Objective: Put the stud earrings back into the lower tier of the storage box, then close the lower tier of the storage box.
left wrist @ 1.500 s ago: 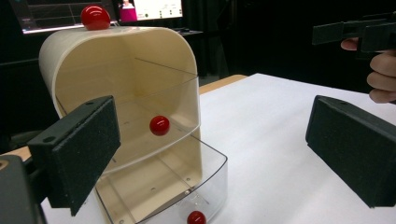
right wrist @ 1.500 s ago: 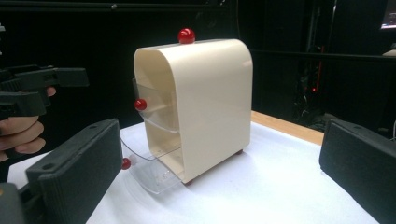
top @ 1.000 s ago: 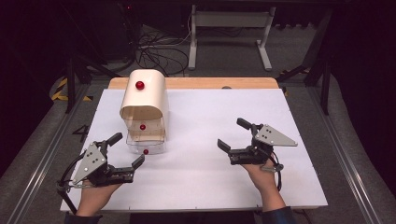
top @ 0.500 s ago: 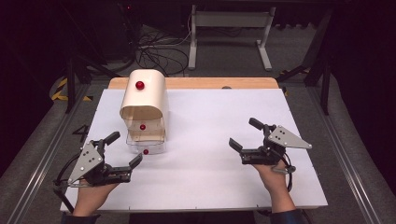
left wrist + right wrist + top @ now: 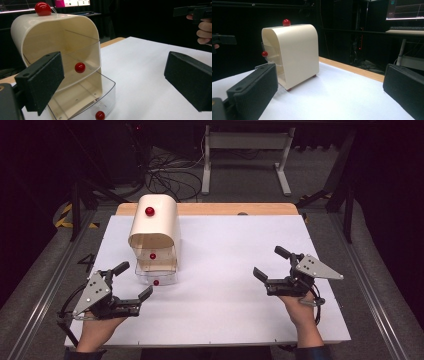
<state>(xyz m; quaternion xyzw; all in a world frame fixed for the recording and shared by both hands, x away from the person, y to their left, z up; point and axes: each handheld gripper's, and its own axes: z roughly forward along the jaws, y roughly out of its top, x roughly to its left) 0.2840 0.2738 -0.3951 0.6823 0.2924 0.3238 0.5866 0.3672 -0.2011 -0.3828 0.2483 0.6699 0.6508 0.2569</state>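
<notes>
Two tools, both released: jaws spread wide, nothing between them. Left tool [image 5: 134, 280] low over the white-covered bench [image 5: 230, 320], just beside the front of the cream arched plastic cabinet [image 5: 155, 225] at rear left, short of contact. Right tool [image 5: 268, 262] well apart from the cabinet, on the right side of the bench.

Change over the last second:
- Right tool shifted outward, away from the bench centre toward the right edge; jaw spread unchanged.
- Left tool close to its earlier place, eased back slightly toward the near edge.
- Cabinet unmoved; clear plastic lower drawer [image 5: 156, 274] pulled partly out, as before.

Meaning for the work: read as a retreat or a pause, not an approach. Treat the left tool as the one placed to act on the small red round knob [image 5: 156, 282] of the lower drawer. Push in or pull further: cannot tell.

Limits of view:
- Clear drawer walls hard to trace from the high view; consult the left gripper view instead. No contents made out in the lower drawer there.
- Seating of the upper drawer, marked by a second red knob [image 5: 153, 256], not confirmable.
- Purpose of the third red knob [image 5: 149, 211] on the roof unclear.
- Lower drawer covered by the near jaw in the right gripper view.
- Cabinet rear face hidden.
</notes>
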